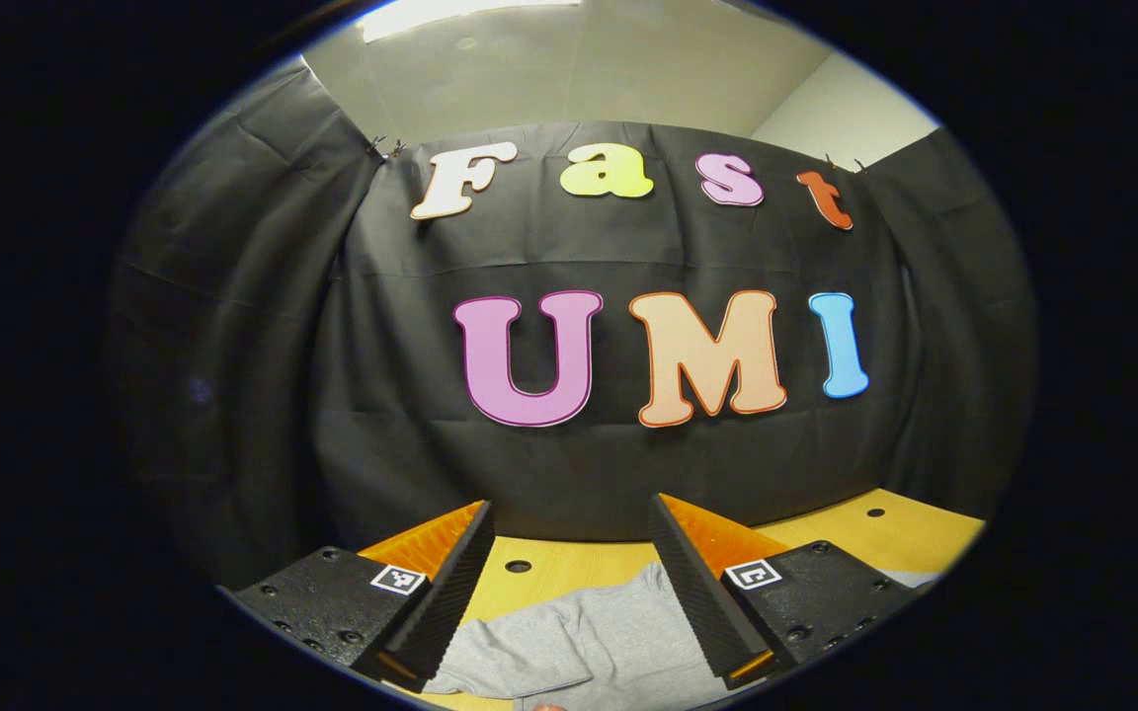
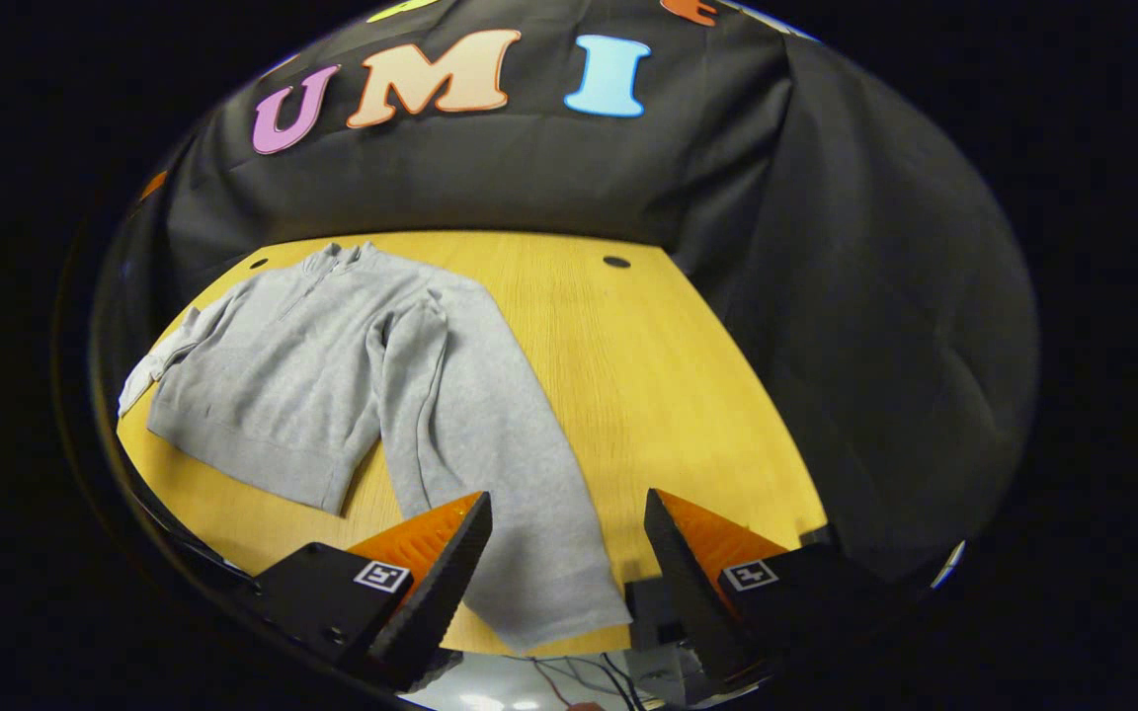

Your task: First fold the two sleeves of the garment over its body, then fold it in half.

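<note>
In the right gripper view, the right gripper (image 2: pixel 567 553) hangs with its fingers spread and nothing between them, just above the cuff end of the near sleeve (image 2: pixel 520 494). That sleeve runs from the cuff at the near table edge up to the shoulder, lying stretched out to the right of the body. The grey garment (image 2: pixel 302 365) lies flat on the yellow table (image 2: pixel 658 395), collar toward the far wall, hem toward the near left; its other sleeve (image 2: pixel 159 360) trails off at the far left edge. In the left gripper view, the left gripper (image 1: pixel 569 583) is likewise released, held above grey cloth with the table beyond.

Neither sleeve appears folded yet. The cuff sits close to the table's near edge, so a low or shallow pinch could push it over the edge or catch only one layer. Dragging the sleeve across could also pull the body askew, since nothing pins it.
</note>
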Demonstrator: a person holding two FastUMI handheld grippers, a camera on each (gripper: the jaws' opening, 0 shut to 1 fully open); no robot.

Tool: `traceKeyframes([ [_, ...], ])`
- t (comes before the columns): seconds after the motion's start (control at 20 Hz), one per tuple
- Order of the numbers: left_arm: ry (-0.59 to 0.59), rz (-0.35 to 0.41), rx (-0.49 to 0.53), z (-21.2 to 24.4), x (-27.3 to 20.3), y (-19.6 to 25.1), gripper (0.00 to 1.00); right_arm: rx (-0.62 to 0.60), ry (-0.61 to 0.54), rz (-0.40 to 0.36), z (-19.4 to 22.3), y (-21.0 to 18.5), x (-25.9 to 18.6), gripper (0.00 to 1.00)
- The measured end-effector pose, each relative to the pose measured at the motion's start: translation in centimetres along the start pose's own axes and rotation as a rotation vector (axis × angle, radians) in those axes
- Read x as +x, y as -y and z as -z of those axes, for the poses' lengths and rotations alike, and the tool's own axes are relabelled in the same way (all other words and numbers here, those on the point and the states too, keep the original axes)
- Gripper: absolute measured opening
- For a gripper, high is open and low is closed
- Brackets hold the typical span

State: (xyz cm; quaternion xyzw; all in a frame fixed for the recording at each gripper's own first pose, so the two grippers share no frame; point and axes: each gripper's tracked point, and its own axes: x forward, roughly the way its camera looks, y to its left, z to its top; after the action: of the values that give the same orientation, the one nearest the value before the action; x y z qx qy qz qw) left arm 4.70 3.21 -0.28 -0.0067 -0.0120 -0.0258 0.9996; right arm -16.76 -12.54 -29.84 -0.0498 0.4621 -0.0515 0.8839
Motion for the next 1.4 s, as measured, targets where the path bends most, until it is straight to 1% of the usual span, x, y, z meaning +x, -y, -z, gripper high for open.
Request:
traceKeyframes([
  [0.15,-0.004,-0.006,0.006,0.1,-0.3,-0.1,0.94,-0.007,-0.093,-0.014,2.9,-0.4,1.3,1.0],
  [0.2,-0.007,-0.007,0.006,0.2,-0.5,-0.2,0.99,-0.011,-0.111,-0.017,3.6,-0.5,1.5,1.0],
  [0.25,-0.008,-0.008,0.007,0.3,-0.6,-0.2,0.99,-0.011,-0.126,-0.019,4.0,-0.6,1.7,1.0],
  [0.3,-0.008,-0.01,0.01,0.2,-0.7,-0.2,0.94,-0.008,-0.14,-0.019,4.5,-0.6,2.0,0.99],
  [0.4,-0.008,-0.012,0.018,0.1,-0.9,-0.3,0.94,-0.002,-0.175,-0.017,5.3,-0.7,2.5,0.99],
  [0.5,-0.01,-0.015,0.023,0.2,-1.1,-0.4,0.94,0.006,-0.225,-0.031,6.4,-0.9,2.9,1.0],
  [0.55,-0.012,-0.018,0.025,0.2,-1.2,-0.4,0.99,0.011,-0.248,-0.038,6.9,-1.1,3.0,1.0],
  [0.65,-0.018,-0.022,0.023,0.3,-1.3,-0.4,0.99,0.025,-0.273,-0.07,7.0,-1.8,3.3,0.99],
  [0.7,-0.02,-0.022,0.021,0.3,-1.4,-0.3,0.94,0.034,-0.288,-0.072,7.1,-1.7,3.3,0.95],
  [0.75,-0.022,-0.023,0.021,0.4,-1.5,-0.2,0.99,0.037,-0.301,-0.076,7.2,-1.7,3.4,0.88],
  [0.8,-0.023,-0.023,0.02,0.3,-1.5,-0.1,0.94,0.035,-0.318,-0.081,7.2,-1.7,3.4,0.88],
  [0.85,-0.022,-0.022,0.02,0.4,-1.5,0.1,0.94,0.026,-0.332,-0.089,7.1,-1.8,3.5,0.88],
  [0.95,-0.021,-0.019,0.02,0.2,-1.6,0.4,0.94,0.019,-0.35,-0.096,6.9,-2.0,3.6,0.69],
  [1.0,-0.021,-0.018,0.02,0.3,-1.5,0.5,0.94,0.018,-0.36,-0.094,7.1,-2.0,3.5,0.52],
  [1.05,-0.02,-0.019,0.02,0.2,-1.5,0.5,0.94,0.02,-0.369,-0.104,7.0,-2.3,3.5,0.51],
  [1.2,-0.023,-0.023,0.018,0.3,-1.6,0.4,0.94,0.062,-0.367,-0.063,6.8,-1.9,3.7,0.12],
  [1.25,-0.023,-0.024,0.016,0.3,-1.5,0.4,0.94,0.077,-0.361,-0.05,6.9,-2.0,3.6,0.05],
  [1.3,-0.027,-0.022,0.017,0.3,-1.5,0.4,0.98,0.076,-0.336,-0.048,6.6,-2.1,3.6,0.04],
  [1.35,-0.028,-0.025,0.021,0.4,-1.5,0.3,0.94,0.08,-0.292,-0.057,6.0,-2.3,3.7,0.03],
  [1.4,-0.027,-0.026,0.027,0.2,-1.5,0.2,0.94,0.098,-0.268,-0.062,5.7,-2.5,3.6,0.03],
])
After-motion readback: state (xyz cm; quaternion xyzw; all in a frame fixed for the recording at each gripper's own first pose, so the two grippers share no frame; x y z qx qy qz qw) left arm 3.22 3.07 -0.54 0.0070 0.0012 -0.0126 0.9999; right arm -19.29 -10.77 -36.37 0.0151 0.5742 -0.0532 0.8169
